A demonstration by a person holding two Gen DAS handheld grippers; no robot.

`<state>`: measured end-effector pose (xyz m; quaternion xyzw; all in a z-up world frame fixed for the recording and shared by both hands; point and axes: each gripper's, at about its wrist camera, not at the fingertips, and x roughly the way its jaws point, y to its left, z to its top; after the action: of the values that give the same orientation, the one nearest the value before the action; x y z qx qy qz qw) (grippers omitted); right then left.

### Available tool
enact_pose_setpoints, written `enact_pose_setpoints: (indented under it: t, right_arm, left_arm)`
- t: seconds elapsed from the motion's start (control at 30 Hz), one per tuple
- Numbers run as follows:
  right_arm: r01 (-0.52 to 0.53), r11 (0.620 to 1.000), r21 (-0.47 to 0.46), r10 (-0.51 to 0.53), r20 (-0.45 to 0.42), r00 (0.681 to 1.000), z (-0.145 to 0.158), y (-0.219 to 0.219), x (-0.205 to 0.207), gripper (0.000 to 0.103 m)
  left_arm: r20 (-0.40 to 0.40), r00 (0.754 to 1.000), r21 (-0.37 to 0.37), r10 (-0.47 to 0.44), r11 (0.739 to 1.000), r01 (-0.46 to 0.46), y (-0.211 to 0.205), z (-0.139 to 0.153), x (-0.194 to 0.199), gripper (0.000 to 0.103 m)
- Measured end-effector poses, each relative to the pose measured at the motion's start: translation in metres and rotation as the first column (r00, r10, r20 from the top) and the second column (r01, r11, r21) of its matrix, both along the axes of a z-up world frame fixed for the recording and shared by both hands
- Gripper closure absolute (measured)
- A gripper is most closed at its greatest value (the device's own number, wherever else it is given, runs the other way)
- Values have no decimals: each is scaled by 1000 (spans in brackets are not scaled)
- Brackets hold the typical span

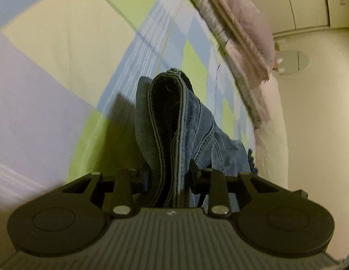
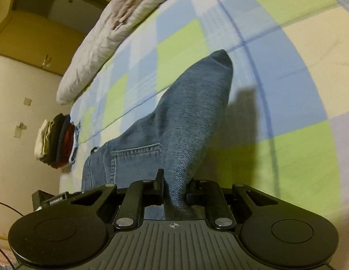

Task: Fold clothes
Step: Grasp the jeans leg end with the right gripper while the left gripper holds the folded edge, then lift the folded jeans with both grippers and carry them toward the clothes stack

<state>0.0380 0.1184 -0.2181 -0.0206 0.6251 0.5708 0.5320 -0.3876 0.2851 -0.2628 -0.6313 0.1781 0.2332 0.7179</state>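
A pair of blue jeans [image 1: 192, 117] lies on the checked bedsheet [image 1: 62, 45], and both grippers hold it lifted. In the left wrist view my left gripper [image 1: 170, 173] is shut on a thick folded edge with stitched seams; the cloth rises from between the fingers and hangs toward the bed. In the right wrist view my right gripper [image 2: 175, 186] is shut on a pinched fold of the jeans [image 2: 192, 103]. That fold stands up in a peak, and a back pocket [image 2: 134, 157] shows lower left.
A greyish-pink quilt [image 2: 111, 29] lies along the far side of the bed, also the quilt [image 1: 242, 22] at upper right. A stack of folded clothes [image 2: 57, 139] sits near the bed's left edge. The bedsheet [image 2: 287, 112] is bare right of the jeans. A dark cable [image 2: 8, 207] runs at lower left.
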Motion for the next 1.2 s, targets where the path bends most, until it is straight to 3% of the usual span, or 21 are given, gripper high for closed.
enact_pose_setpoints:
  t: [0.13,0.33,0.63,0.83,1.0,1.2]
  right_arm:
    - [34,999,16,-34,-26,999,35,4,-52,88]
    - [55,998,34,-53,-45,998,88,26,-157,88]
    - [42,996,79,-31,-129,991,130,63,-332,88]
    - [-71,991,118,85,-124,989,163,105,-379,88]
    - [-145,978,151,163,-115,980,173,142,-402,88]
    - [-187,967,174,202,-74,977,197,177,-436,88]
  left_arm:
    - [-4,1000,23,30,999,-30,6,45,-53,77]
    - [-19,998,66,57,996,-55,24,108,-166,77]
    - [-89,991,179,101,980,-84,59,198,-325,77]
    - [-69,967,209,244,952,-225,58,231,-380,77]
    - [-24,931,198,364,915,-352,56,235,-412,78]
    - [9,912,186,411,895,-405,91,244,-445,78]
